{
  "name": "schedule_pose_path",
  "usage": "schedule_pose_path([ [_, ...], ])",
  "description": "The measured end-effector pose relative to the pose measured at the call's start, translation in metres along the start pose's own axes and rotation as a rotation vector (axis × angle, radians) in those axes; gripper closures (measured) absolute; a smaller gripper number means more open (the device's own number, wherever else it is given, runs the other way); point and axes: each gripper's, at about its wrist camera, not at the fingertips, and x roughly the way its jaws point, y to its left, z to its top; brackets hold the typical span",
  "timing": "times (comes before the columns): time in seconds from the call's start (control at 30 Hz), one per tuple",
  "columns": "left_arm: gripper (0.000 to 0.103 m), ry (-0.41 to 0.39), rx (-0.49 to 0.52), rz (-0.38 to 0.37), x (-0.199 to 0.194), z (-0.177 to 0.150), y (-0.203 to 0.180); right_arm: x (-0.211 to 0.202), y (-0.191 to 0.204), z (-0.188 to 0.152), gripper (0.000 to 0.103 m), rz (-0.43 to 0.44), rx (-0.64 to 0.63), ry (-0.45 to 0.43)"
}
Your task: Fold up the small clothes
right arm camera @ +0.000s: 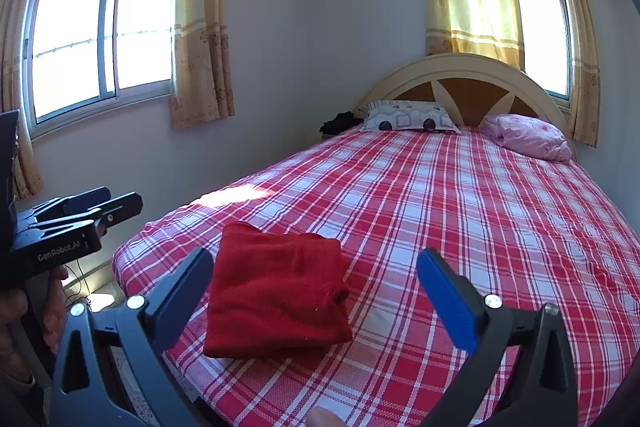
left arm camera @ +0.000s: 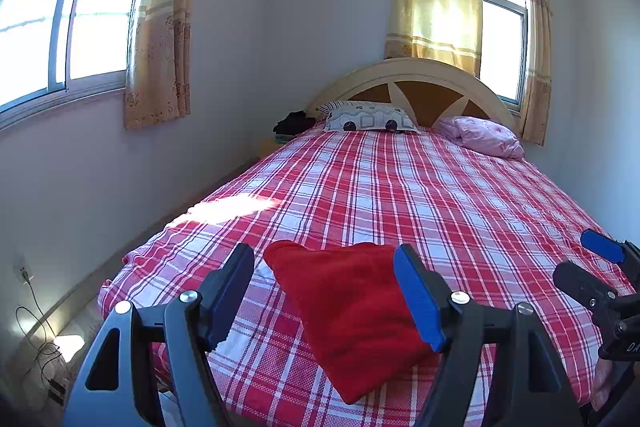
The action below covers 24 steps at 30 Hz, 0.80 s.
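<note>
Both your left gripper [left arm camera: 324, 297] and right gripper [right arm camera: 316, 301] are wide open and hold nothing. The folded red cloth [right arm camera: 276, 287] sits near the bed's [right arm camera: 480, 227] bottom corner. I think a bump could push it off or undo the fold.

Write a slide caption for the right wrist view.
Folded red garment lies on the plaid bed; the right gripper hangs open above, holding nothing.

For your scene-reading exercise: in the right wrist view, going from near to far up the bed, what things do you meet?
Red cloth → sun patch on the plaid sheet → patterned pillow and pink pillow → headboard.
</note>
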Motion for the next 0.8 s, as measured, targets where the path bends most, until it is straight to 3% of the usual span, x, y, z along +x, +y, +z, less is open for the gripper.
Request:
schedule_pose_path([
  [0.23,0.03,0.021,0.012,0.005,0.005,0.0,-0.003,-0.001,0.001,-0.002,0.0,0.003,-0.002,-0.003],
  [0.53,0.03,0.013,-0.019,-0.052,-0.001,0.003,-0.004,-0.004,0.004,0.0,0.0,-0.001,-0.008,-0.019],
  [0.6,0.019,0.009,-0.008,-0.039,-0.002,0.004,-0.006,-0.004,0.007,0.0,0.0,-0.002,-0.018,-0.022],
  [0.63,0.009,0.008,-0.003,-0.036,-0.002,0.004,-0.006,-0.005,0.007,0.0,0.0,-0.001,-0.022,-0.024],
  [0.8,0.007,-0.04,0.038,-0.01,-0.01,0.005,-0.013,-0.005,0.011,-0.001,0.0,0.002,-0.043,-0.029],
])
